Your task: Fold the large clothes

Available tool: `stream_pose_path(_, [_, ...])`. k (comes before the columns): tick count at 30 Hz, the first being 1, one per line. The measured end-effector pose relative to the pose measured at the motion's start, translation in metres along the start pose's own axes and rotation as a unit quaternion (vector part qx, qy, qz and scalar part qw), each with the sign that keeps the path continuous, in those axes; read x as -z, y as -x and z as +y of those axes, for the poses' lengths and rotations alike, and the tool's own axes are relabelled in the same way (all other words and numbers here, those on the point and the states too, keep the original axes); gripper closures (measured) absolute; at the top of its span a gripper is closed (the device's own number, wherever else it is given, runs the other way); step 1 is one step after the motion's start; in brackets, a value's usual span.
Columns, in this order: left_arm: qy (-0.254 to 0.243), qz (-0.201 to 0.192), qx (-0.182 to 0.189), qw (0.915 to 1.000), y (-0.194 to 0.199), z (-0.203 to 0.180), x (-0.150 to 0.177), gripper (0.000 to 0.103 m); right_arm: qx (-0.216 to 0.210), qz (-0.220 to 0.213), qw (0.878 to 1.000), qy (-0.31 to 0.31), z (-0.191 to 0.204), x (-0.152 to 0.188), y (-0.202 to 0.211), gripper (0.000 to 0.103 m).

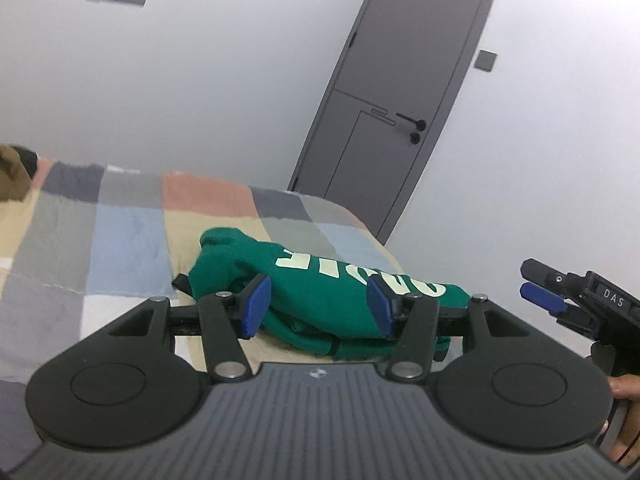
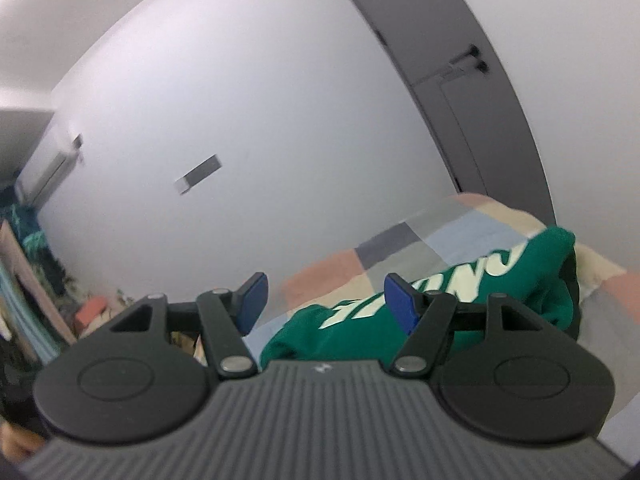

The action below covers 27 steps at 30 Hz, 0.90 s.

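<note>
A green garment (image 1: 320, 292) with pale yellow lettering lies folded in a compact bundle on the patchwork bed cover (image 1: 132, 236). My left gripper (image 1: 318, 304) is open, its blue pads on either side of the bundle's near part, just above or in front of it, holding nothing. My right gripper (image 2: 328, 304) is open and empty, raised above the bed, with the green garment (image 2: 460, 304) below and to its right. The right gripper also shows at the right edge of the left wrist view (image 1: 560, 296).
The bed cover (image 2: 400, 256) has squares of blue, grey, pink and beige. A grey door (image 1: 400, 92) stands in the white wall behind the bed. A brown object (image 1: 12, 172) lies at the bed's far left. Cluttered shelves (image 2: 28, 260) stand at the left.
</note>
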<state>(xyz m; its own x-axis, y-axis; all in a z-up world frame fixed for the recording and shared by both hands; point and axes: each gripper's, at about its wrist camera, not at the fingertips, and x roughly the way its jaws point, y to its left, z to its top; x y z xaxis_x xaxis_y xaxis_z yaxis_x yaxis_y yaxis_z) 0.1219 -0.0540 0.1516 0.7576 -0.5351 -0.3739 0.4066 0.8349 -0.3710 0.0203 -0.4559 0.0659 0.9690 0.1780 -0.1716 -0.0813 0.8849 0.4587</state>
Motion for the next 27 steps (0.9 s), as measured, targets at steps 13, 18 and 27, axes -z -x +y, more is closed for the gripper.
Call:
stream_pose_path(13, [-0.079,-0.016,-0.019,0.9966,0.06,-0.023,0.039,0.044,0.033,0.003,0.995,0.096,0.059,0.052,0.057,0.035])
stream_pose_path(18, [-0.087,-0.023,-0.03,0.9955,0.071,-0.024,0.058,0.044,0.047,0.013,0.992,0.119,0.065,0.07,0.068,0.035])
stream_pose_path(27, [-0.069,-0.023,-0.024,0.9971,0.072,-0.019,0.073,0.044,0.07,0.024,0.988,0.135,0.07,0.092,0.073,0.035])
